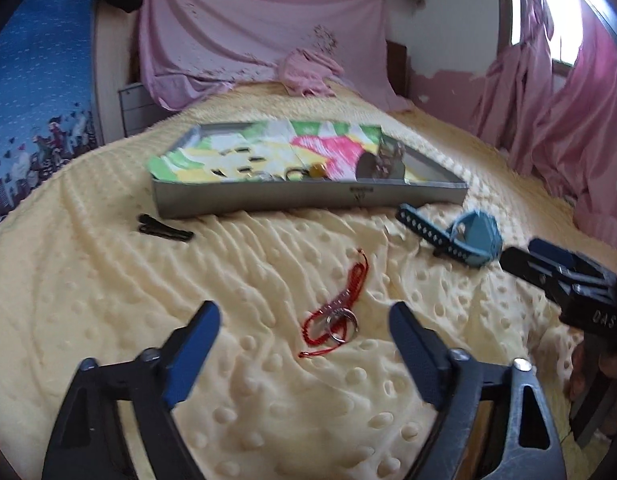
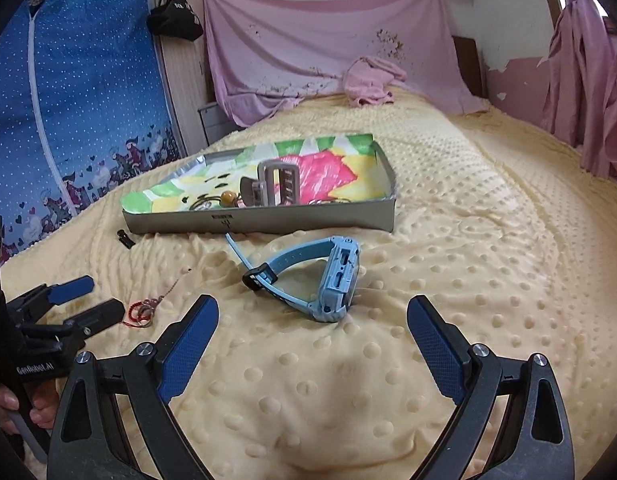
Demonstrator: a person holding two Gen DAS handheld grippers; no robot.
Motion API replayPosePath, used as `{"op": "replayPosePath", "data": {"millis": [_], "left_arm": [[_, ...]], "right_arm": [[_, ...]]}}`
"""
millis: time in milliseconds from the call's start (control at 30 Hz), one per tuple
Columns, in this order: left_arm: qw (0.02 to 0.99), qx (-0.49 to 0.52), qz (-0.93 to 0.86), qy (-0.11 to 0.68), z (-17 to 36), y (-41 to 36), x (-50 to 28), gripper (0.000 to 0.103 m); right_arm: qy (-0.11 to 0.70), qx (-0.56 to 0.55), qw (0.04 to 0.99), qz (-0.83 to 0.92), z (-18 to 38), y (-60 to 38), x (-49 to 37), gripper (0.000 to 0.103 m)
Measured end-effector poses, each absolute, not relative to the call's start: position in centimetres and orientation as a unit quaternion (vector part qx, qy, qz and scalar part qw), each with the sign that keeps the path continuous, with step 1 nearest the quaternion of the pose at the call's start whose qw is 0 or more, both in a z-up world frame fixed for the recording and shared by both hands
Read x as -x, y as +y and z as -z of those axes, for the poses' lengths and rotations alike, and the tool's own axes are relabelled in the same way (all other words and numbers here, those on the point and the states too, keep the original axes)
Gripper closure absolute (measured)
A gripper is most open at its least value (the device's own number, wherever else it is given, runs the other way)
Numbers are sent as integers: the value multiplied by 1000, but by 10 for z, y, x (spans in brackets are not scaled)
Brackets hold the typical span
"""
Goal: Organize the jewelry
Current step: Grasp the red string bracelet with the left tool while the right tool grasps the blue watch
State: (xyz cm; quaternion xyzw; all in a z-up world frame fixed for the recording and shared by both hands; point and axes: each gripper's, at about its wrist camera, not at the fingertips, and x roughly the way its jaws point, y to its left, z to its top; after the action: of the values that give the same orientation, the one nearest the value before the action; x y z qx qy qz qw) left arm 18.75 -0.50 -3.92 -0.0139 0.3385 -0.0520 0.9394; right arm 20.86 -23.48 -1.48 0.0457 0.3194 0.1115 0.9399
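Pickup stage: left gripper, jaws spread, straddles the red cord bracelet on the bed; right gripper, jaws spread, faces the blue watch; each likely needs lowering and closing before transfer to the tray.

- Soft, even daylight; I see it coming from the window at upper right, blown out to white glare.
- Shadows on the bed are faint.
- Left view is motion-blurred; right view is sharper.
- Fisheye bends the edges, with dark corners.
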Motion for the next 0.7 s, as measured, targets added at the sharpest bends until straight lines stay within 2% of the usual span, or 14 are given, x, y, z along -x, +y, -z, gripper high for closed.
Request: {"op": "replayPosePath", "data": {"millis": [267,400,533,600,700], "left_arm": [[934,15,63,352,44,-10,-196,42],[935,24,65,347,44,-7,-189,56],[936,43,76,340,43,-2,-183,71],[934,43,86,344,44,-4,-182,77],[930,39,93,354,48,-8,-185,84]], "right_arm": [[329,-54,935,-119,26,-234,-225,10],[330,-57,934,-126,29,-233,-228,11],[337,-58,931,-130,32,-232,-233,31],[339,-61,929,-132,35,-231,-236,33],[344,-66,927,-136,38,-231,-239,44]]}}
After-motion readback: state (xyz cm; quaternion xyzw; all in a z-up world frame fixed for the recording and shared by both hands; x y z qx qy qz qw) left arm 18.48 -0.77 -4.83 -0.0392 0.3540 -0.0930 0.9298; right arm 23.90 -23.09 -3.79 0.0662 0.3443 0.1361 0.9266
